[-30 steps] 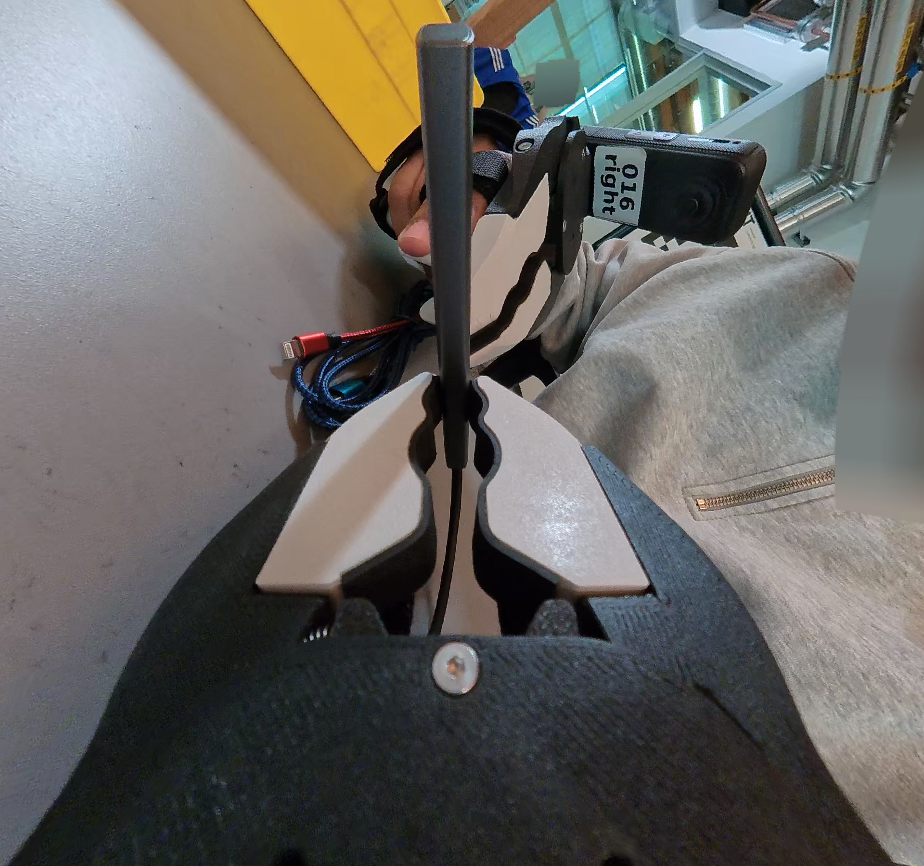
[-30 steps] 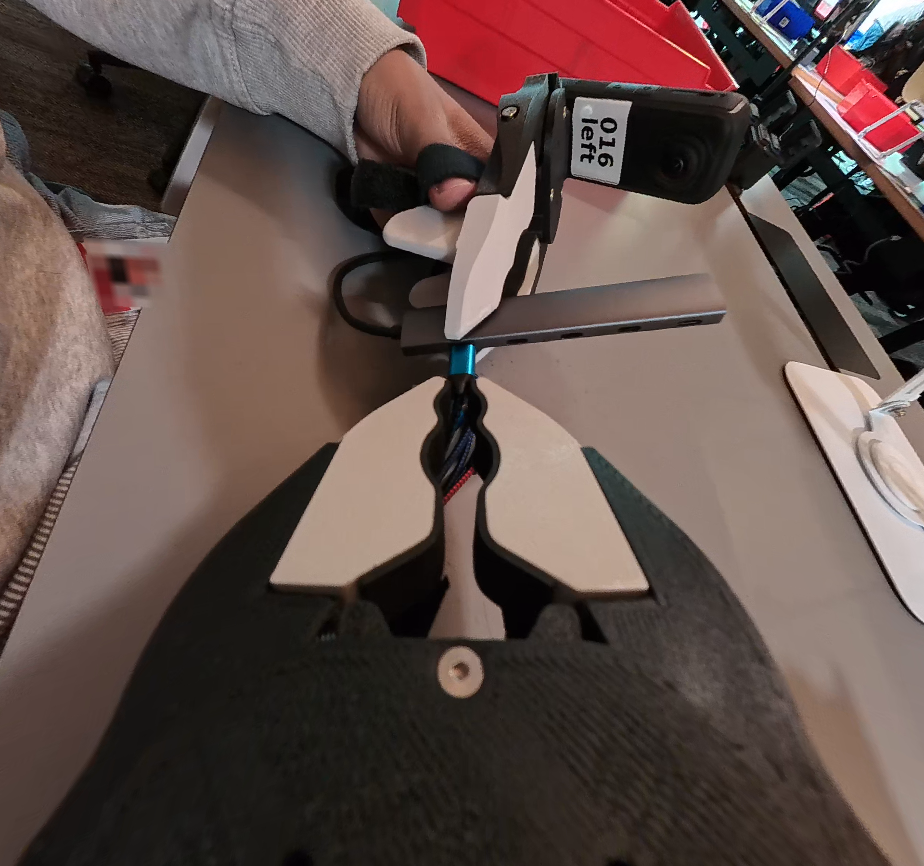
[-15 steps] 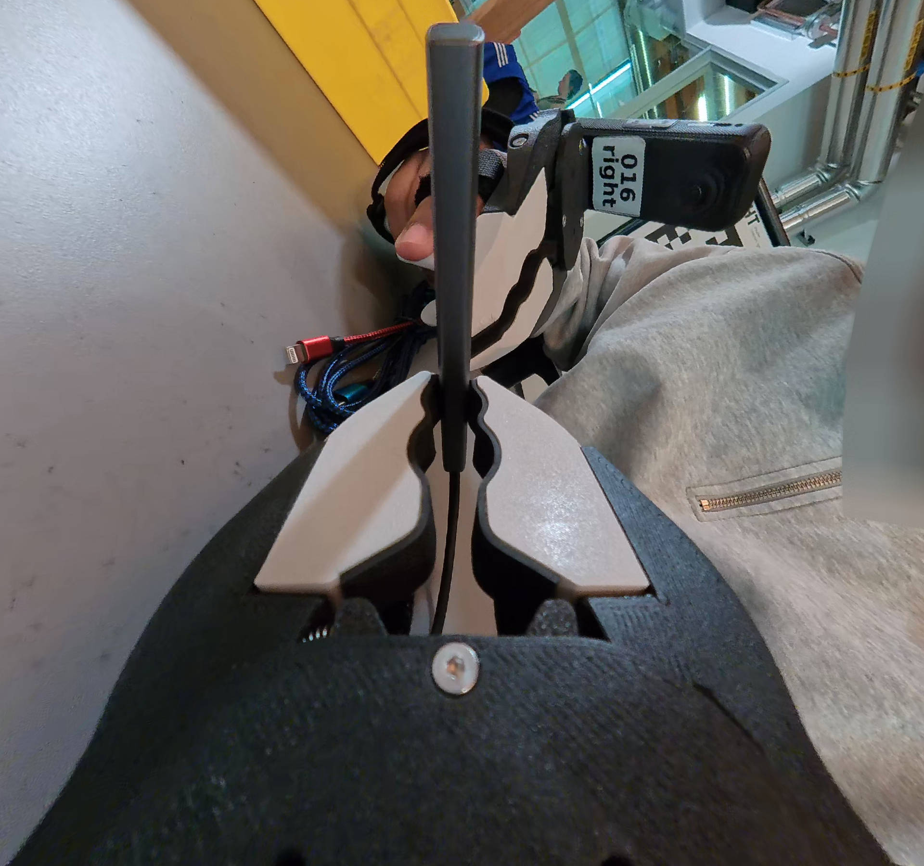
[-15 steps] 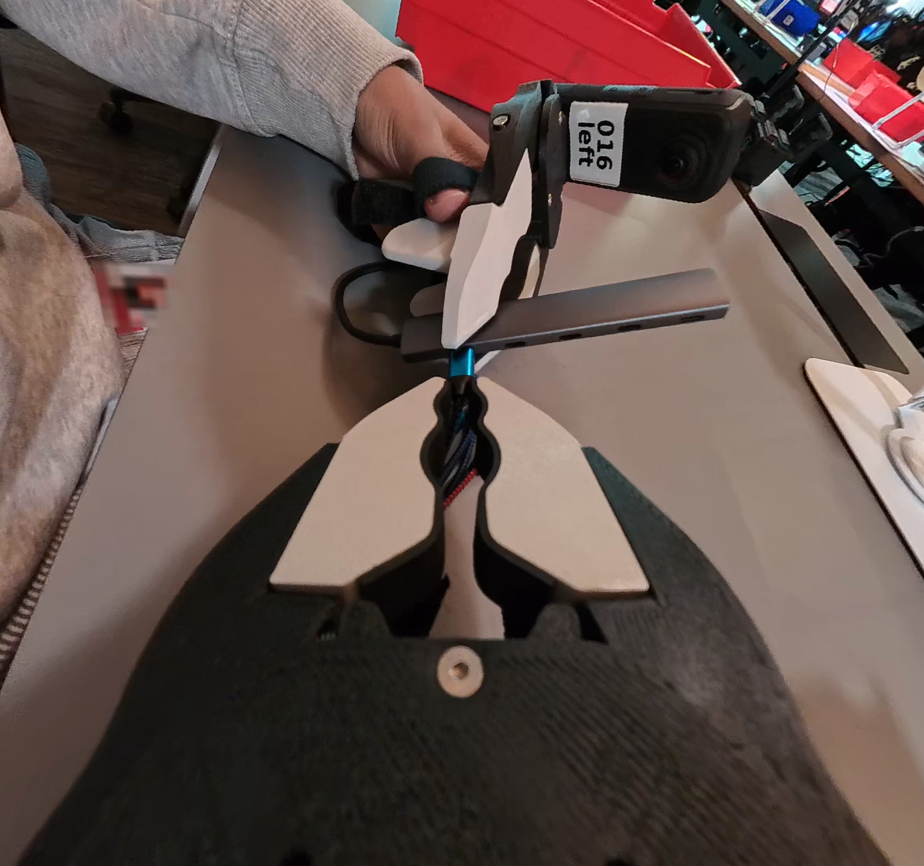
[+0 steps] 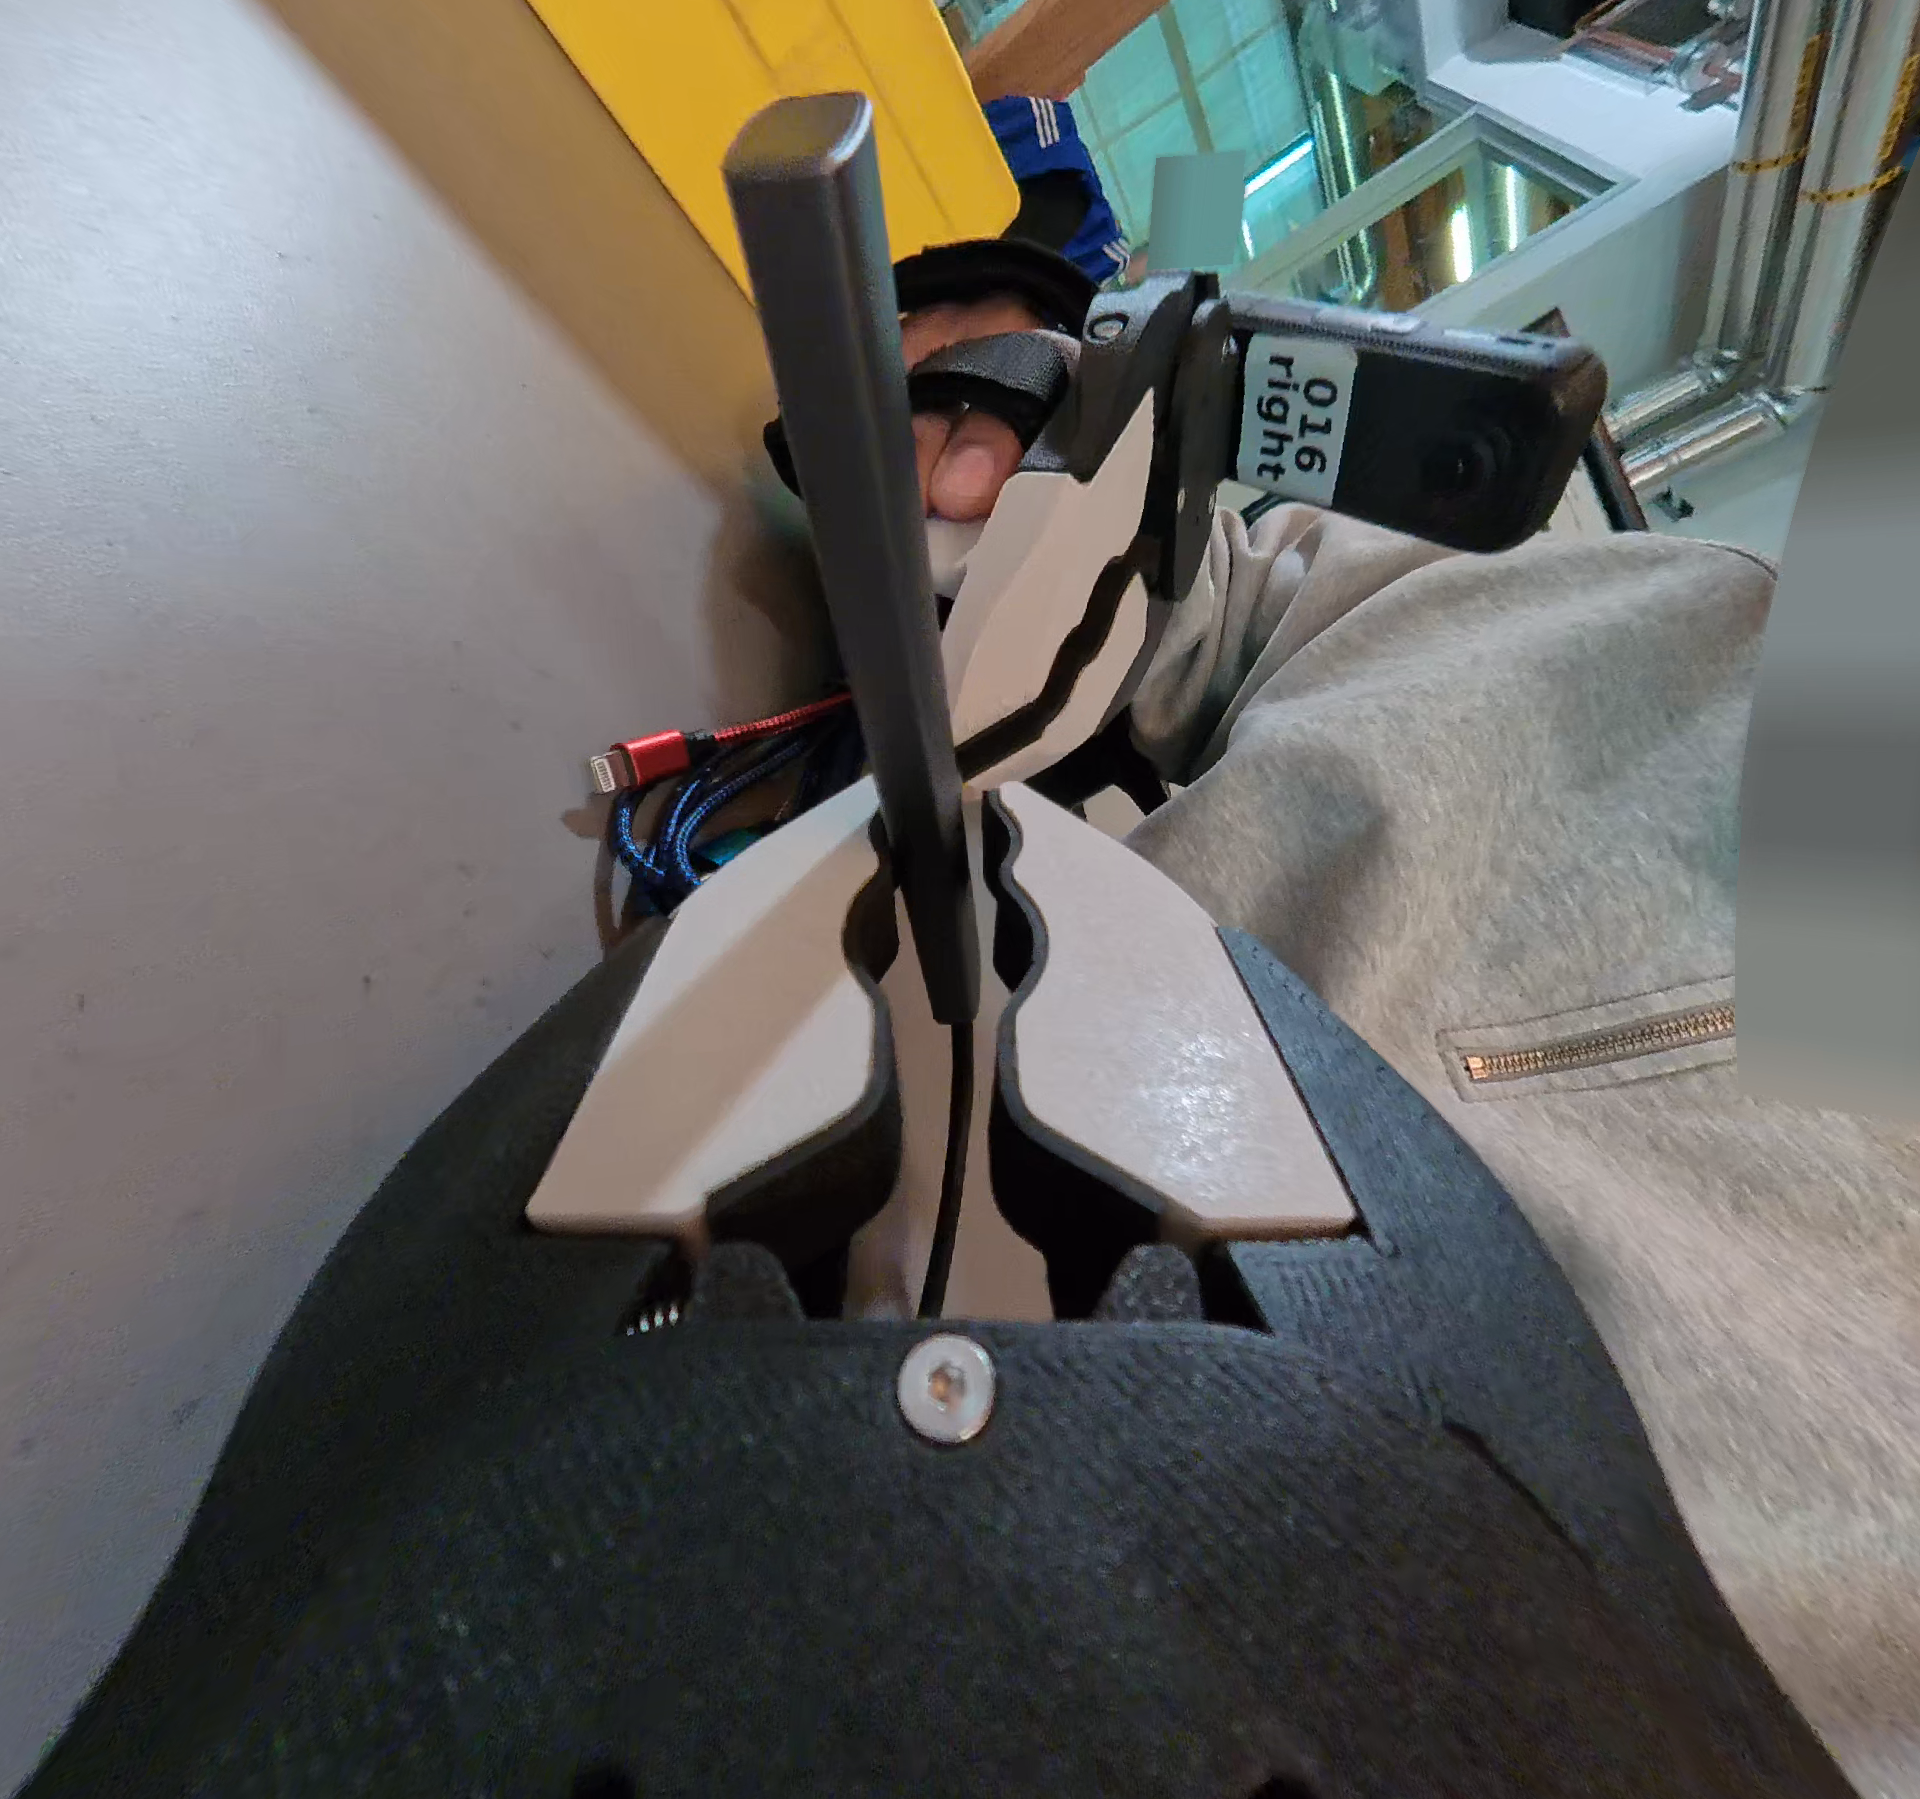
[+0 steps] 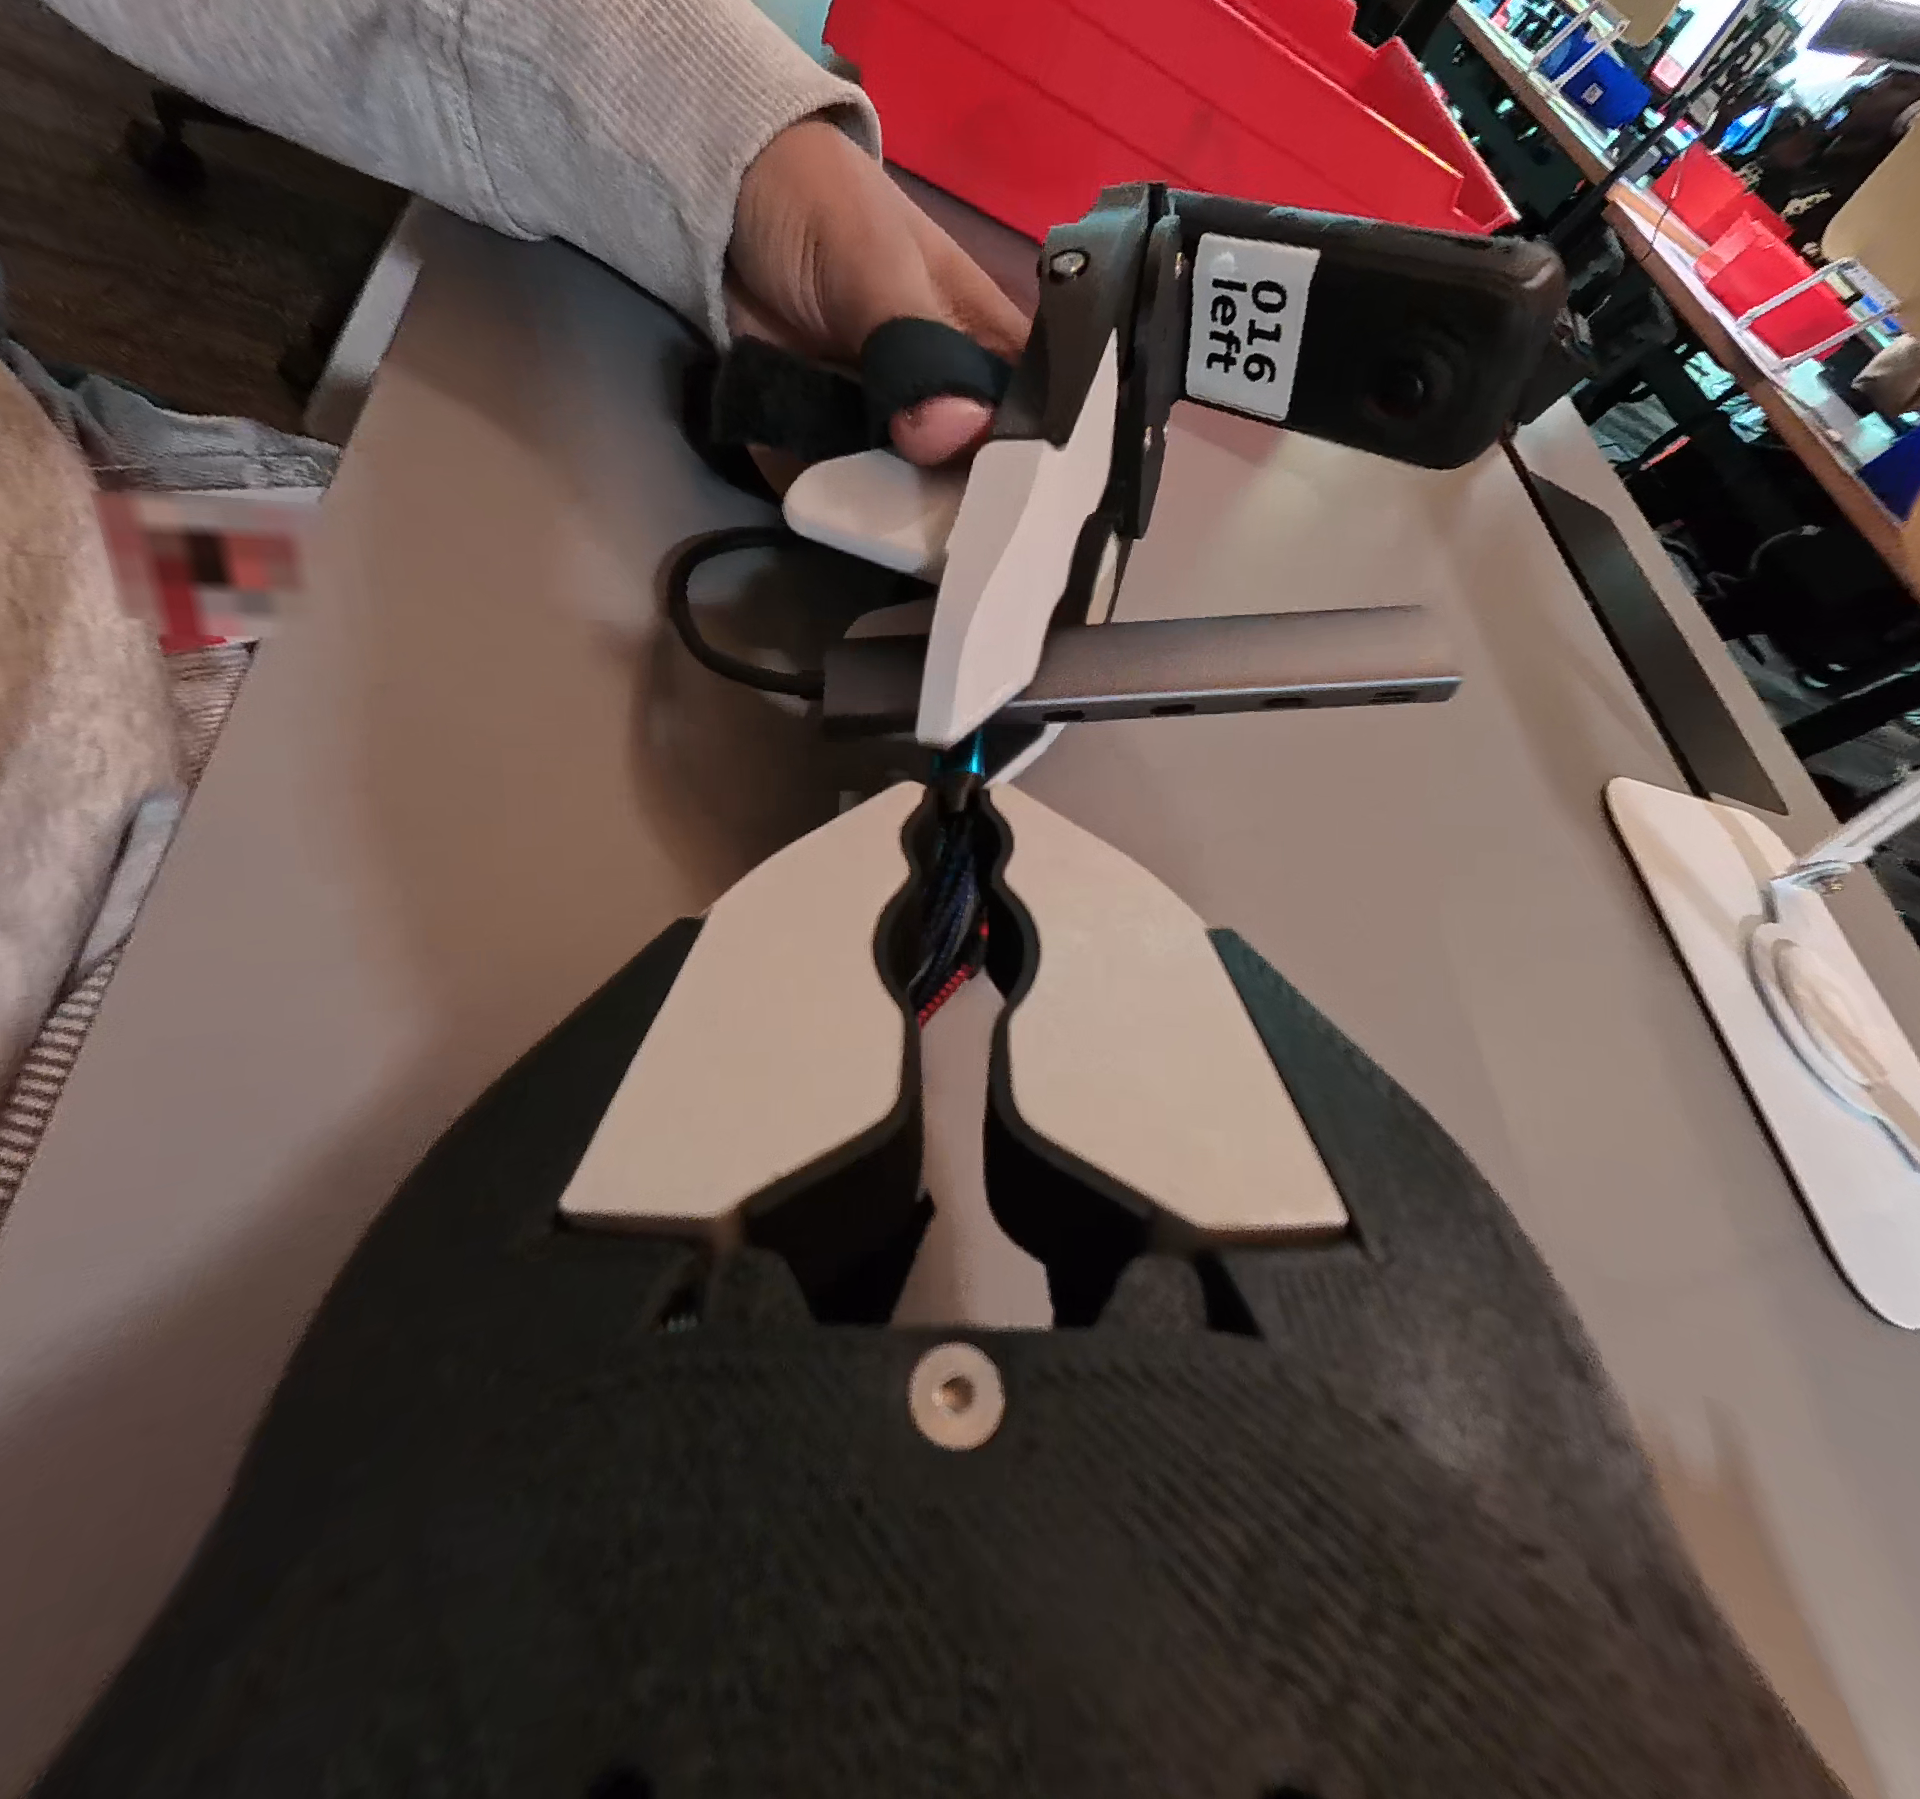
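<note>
My left gripper (image 5: 935, 799) is shut on a dark grey USB hub (image 5: 847, 502), which sticks out past the fingertips and leans a little left. A thin black cable (image 5: 951, 1157) runs back from the hub's end. My right gripper (image 6: 958, 793) is shut on a bundle of blue and red braided cable (image 6: 951, 928). The bundle's blue plug (image 6: 961, 767) is at the port edge of the hub (image 6: 1247, 669). In the right wrist view the left gripper's fingers (image 6: 1023, 586) clamp the hub. The loose cable ends (image 5: 696, 773) hang by the right gripper's fingers (image 5: 1049, 606).
Both grippers are held over a grey table (image 6: 1351, 918). Red bins (image 6: 1091, 56) stand at its far side. A white pad (image 6: 1745, 1043) and a dark flat panel (image 6: 1642, 648) lie to the right. A yellow panel (image 5: 727, 14) and a person's grey sleeve (image 5: 1455, 762) are close by.
The hub has tilted to the left in the left gripper. Less of the blue plug shows between the right fingertips and the hub. Both grippers stay shut.
</note>
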A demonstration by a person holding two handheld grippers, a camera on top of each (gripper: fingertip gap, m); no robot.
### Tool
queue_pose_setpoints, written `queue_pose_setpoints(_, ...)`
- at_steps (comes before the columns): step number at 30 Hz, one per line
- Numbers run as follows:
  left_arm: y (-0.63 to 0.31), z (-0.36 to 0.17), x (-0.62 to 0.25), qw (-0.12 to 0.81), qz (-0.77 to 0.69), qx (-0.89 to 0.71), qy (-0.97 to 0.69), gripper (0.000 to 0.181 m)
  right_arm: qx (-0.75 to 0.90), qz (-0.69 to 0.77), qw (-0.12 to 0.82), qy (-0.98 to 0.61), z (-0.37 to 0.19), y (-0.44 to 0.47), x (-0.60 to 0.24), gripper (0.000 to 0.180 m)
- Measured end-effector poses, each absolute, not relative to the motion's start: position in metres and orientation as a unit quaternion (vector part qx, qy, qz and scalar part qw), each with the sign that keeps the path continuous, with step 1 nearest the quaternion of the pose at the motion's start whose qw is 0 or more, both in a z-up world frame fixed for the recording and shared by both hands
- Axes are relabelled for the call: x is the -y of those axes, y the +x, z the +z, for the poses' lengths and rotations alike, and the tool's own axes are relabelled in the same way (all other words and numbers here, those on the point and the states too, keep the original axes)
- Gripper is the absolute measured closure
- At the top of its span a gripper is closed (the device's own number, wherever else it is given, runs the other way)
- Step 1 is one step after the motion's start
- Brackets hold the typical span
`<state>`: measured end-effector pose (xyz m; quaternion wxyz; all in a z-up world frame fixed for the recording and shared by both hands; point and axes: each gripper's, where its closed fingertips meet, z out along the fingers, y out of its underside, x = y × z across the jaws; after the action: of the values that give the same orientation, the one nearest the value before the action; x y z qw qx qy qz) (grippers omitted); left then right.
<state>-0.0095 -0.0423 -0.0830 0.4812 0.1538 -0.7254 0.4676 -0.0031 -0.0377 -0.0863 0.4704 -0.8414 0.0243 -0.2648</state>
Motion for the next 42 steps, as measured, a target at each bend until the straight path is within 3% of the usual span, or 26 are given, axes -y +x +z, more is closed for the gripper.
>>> queue_pose_setpoints(1,-0.007,-0.081,0.042,0.483,0.474,0.719,0.16,0.168,-0.024,-0.27,0.468,-0.841,-0.086,-0.002,0.038,0.173)
queue_pose_setpoints(19,0.015,-0.07,0.04,0.494,0.519,0.668,0.201,0.172,-0.029,-0.293,0.469,-0.833,-0.08,0.004,0.049,0.174)
queue_pose_setpoints(24,0.019,-0.071,0.042,0.475,0.527,0.674,0.205,0.171,-0.054,-0.269,0.459,-0.845,-0.082,0.008,0.057,0.161)
queue_pose_setpoints(27,0.022,-0.071,0.043,0.47,0.533,0.671,0.211,0.171,-0.11,-0.249,0.515,-0.813,-0.05,0.017,0.065,0.156)
queue_pose_setpoints(31,0.03,-0.07,0.046,0.463,0.541,0.664,0.225,0.172,-0.16,-0.262,0.592,-0.745,0.015,0.036,0.06,0.166)
queue_pose_setpoints(35,0.049,-0.067,0.048,0.436,0.573,0.645,0.257,0.171,-0.145,-0.261,0.607,-0.736,0.053,0.058,0.001,0.171)
queue_pose_setpoints(39,0.073,-0.062,0.044,0.39,0.619,0.618,0.288,0.171,-0.071,-0.187,0.639,-0.742,0.089,0.066,-0.12,0.167)
queue_pose_setpoints(42,0.084,-0.061,0.041,0.372,0.634,0.604,0.308,0.171,-0.012,-0.109,0.546,-0.831,0.07,0.078,-0.221,0.152)
